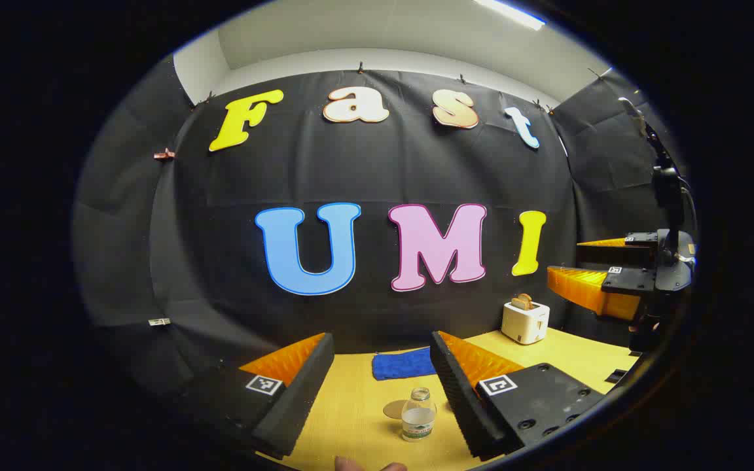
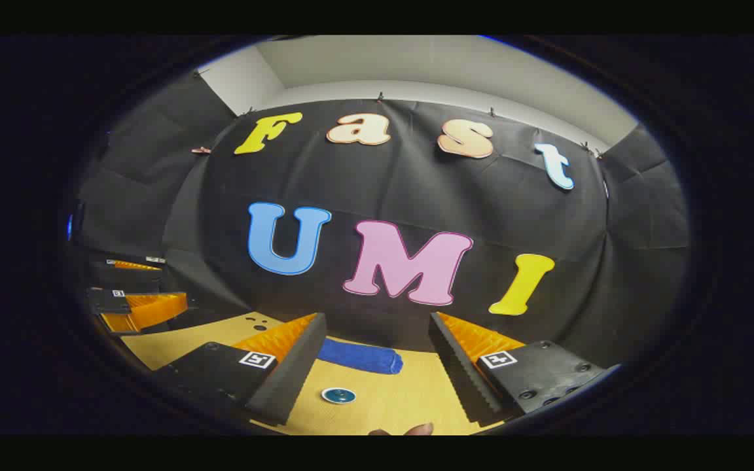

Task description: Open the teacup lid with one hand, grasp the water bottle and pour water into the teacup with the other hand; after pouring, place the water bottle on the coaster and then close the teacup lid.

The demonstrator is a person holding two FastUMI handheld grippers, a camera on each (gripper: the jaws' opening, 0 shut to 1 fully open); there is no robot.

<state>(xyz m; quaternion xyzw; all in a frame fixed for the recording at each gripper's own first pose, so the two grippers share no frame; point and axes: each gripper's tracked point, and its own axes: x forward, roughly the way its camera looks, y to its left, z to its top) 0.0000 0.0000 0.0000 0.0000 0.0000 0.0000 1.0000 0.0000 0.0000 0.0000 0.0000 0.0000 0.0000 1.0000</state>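
Left tool (image 1: 380, 379) spread, ridged pads flanking nothing. Clear plastic water bottle (image 1: 419, 415), uncapped, upright on wood-grain table (image 1: 351, 418), touching round flat coaster (image 1: 395, 409). Right tool (image 2: 377, 366) spread; glossy round teacup lid (image 2: 338, 395) below.

Table (image 1: 357, 418): warm yellow wood tone, fine grain.
Water bottle (image 1: 419, 415): clear, colourless, label white with green band.
Coaster (image 1: 394, 409): pale tan, plain, just behind bottle.
Folded towel (image 1: 403, 364): deep royal blue, plain; same blue in right gripper view.
Toaster (image 1: 525, 320): cream white, toast slices golden brown.
Teacup lid (image 2: 338, 395): teal blue, dark centre, pale rim.
Square markers (image 1: 498, 384) on gripper bodies: black-and-white pattern.
Upper wall (image 1: 377, 33) above cloth: off-white.
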